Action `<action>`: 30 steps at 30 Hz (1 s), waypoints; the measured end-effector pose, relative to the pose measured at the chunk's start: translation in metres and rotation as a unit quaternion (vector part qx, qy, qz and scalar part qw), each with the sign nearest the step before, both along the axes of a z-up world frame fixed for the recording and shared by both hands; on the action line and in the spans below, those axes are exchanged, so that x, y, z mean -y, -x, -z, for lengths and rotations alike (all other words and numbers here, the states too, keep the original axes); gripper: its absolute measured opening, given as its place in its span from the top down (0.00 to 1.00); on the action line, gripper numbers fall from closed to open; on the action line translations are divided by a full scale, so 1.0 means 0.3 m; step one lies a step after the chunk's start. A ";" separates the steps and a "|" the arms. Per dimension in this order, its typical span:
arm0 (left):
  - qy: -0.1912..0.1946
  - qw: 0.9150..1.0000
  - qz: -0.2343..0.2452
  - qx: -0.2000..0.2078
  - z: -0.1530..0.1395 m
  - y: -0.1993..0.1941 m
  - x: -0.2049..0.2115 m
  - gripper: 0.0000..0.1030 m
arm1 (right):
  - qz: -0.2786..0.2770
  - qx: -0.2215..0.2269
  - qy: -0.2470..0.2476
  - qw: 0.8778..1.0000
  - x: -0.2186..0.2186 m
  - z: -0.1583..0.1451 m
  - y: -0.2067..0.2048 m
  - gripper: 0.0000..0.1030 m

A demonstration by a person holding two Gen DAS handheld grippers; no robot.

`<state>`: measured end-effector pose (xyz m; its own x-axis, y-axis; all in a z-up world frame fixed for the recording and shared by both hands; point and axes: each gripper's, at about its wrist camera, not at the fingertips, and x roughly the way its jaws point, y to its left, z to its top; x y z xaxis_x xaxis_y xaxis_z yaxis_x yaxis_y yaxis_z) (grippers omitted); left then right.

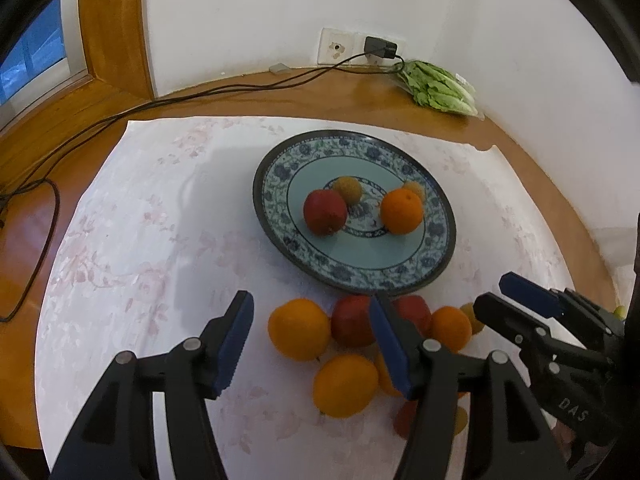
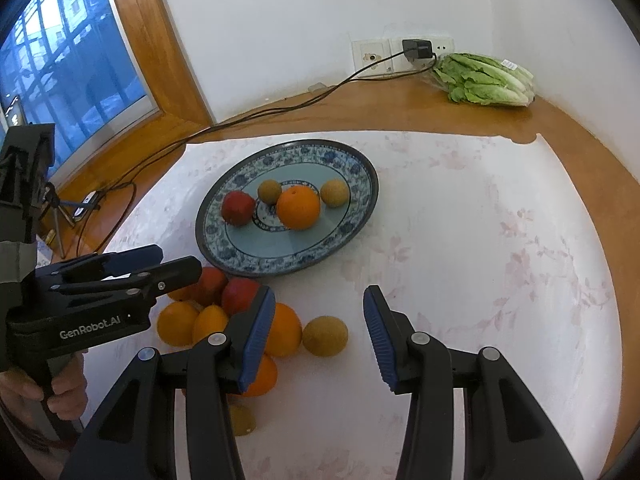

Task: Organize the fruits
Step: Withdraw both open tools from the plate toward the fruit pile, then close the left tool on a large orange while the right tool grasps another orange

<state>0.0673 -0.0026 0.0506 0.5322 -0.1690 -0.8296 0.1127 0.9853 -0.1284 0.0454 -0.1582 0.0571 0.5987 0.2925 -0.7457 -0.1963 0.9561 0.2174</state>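
The job looks partly done. On the blue-patterned plate (image 2: 224,236) lie four fruits: a red apple (image 2: 238,208) at its left, an orange (image 2: 298,207) in the middle, and two small yellow-brown fruits (image 2: 269,191) behind them, one at either side of the orange. The rest is still a loose heap on the white cloth (image 2: 480,280) covering the worktop, just near of the plate's rim: two red apples (image 1: 352,320), several oranges (image 1: 299,328) and a yellow-brown fruit (image 2: 325,336) at the heap's right edge. By my reckoning more fruit waits outside the plate than lies on it.

The left tool (image 1: 310,346) hangs above the heap with its jaws apart and nothing clamped; an orange shows between its fingers, but the pads are clear of it. The right tool (image 2: 320,336) is also parted and empty, the yellow-brown fruit lying below the gap between its fingers.

An exact count of the heap is not possible: both tools cover part of it, and some fruits are only slivers behind the fingers. Another small yellow fruit (image 2: 242,420) peeps out under the right tool's left arm. Whether the two apples touch the plate I cannot tell. A bag of lettuce (image 2: 484,78) lies far right by the wall, apart from it all.
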 end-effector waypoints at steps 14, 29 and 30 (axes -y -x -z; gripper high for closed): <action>0.008 1.000 0.013 -0.016 0.022 0.091 -0.004 0.37 | 0.002 -0.018 0.000 1.000 0.013 0.027 0.052 0.54; 0.011 1.000 0.021 -0.018 0.039 0.121 0.006 0.37 | 0.000 -0.024 -0.006 1.000 0.008 0.030 0.071 0.54; 0.013 1.000 0.022 -0.017 0.040 0.122 0.005 0.37 | 0.000 -0.024 -0.006 1.000 0.008 0.031 0.073 0.54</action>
<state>0.0307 -0.0042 0.0387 0.4951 -0.2122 -0.8425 0.1500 0.9760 -0.1576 0.0237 -0.1606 0.0477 0.5617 0.3023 -0.7701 -0.1852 0.9532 0.2390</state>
